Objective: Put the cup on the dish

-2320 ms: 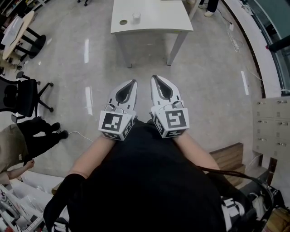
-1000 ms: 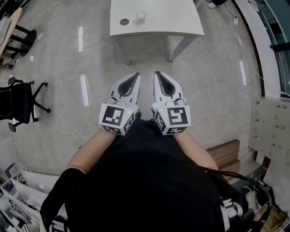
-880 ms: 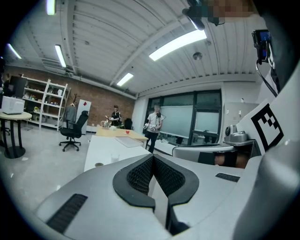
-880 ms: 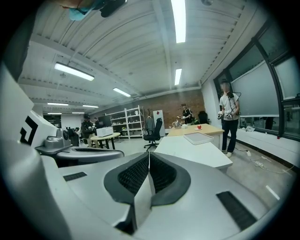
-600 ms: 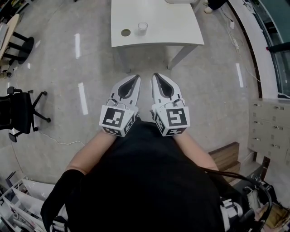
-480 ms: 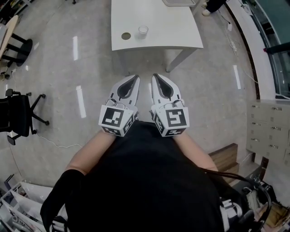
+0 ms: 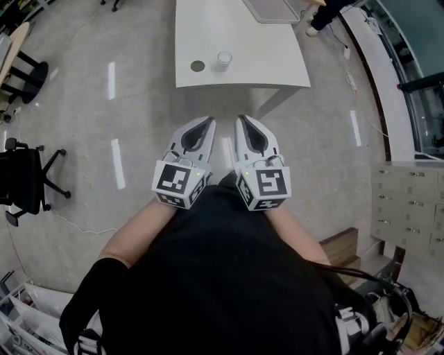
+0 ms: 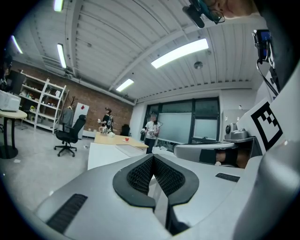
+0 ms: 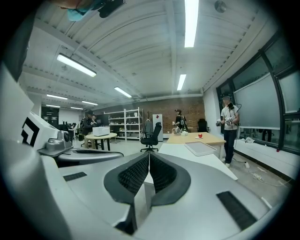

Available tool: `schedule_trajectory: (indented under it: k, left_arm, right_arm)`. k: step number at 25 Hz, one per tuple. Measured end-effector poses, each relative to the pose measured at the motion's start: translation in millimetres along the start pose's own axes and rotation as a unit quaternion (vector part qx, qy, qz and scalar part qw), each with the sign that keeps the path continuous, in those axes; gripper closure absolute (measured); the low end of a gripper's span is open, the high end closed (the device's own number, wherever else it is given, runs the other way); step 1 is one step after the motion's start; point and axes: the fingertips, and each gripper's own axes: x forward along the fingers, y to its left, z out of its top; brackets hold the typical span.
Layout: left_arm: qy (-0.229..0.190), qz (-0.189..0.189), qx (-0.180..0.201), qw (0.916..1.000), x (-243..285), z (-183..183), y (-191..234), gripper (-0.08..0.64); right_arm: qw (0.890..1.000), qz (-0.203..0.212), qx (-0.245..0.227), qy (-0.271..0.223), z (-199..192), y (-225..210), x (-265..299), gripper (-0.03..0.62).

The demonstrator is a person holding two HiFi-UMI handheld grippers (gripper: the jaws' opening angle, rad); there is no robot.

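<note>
A small clear cup point(image 7: 224, 58) stands upright on a white table point(image 7: 257, 62), with a small round dark dish point(image 7: 198, 66) just to its left, the two apart. In the head view my left gripper point(image 7: 208, 119) and right gripper point(image 7: 239, 118) are held side by side in front of the body, well short of the table's near edge. Both are shut with nothing between their jaws. The left gripper view shows the left gripper point(image 8: 153, 156) with its pads meeting, and the right gripper point(image 9: 149, 153) looks the same in its view. The cup and dish are hidden behind the jaws there.
A grey tray point(image 7: 270, 10) lies at the table's far end. A person's legs point(image 7: 325, 15) stand beyond the table's right corner. A black office chair point(image 7: 21, 184) is at the left, drawer cabinets point(image 7: 409, 208) at the right. Glossy grey floor point(image 7: 326, 139) lies between me and the table.
The table with the cup and dish has slid lower in the head view, closer to the grippers, and the tray has come into sight. Both grippers stay shut, side by side.
</note>
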Motion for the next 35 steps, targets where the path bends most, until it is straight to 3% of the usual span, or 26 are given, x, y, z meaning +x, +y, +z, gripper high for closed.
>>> schedule_trajectory:
  k: [6,20,35]
  left_arm:
    - [0.001,0.009,0.005,0.9999,-7,7,11,0.56]
    - [0.028,0.028,0.015,0.9991,42,4,20,0.56]
    - [0.051,0.085,0.032,0.9946,184,4,30,0.56]
  right_arm:
    - [1.0,0.009,0.0,0.002,4,12,7,0.578]
    - [0.999,0.028,0.027,0.014,-4,-28,43,0.578]
    - [0.997,0.064,0.035,0.024,-6,-152,123,0.578]
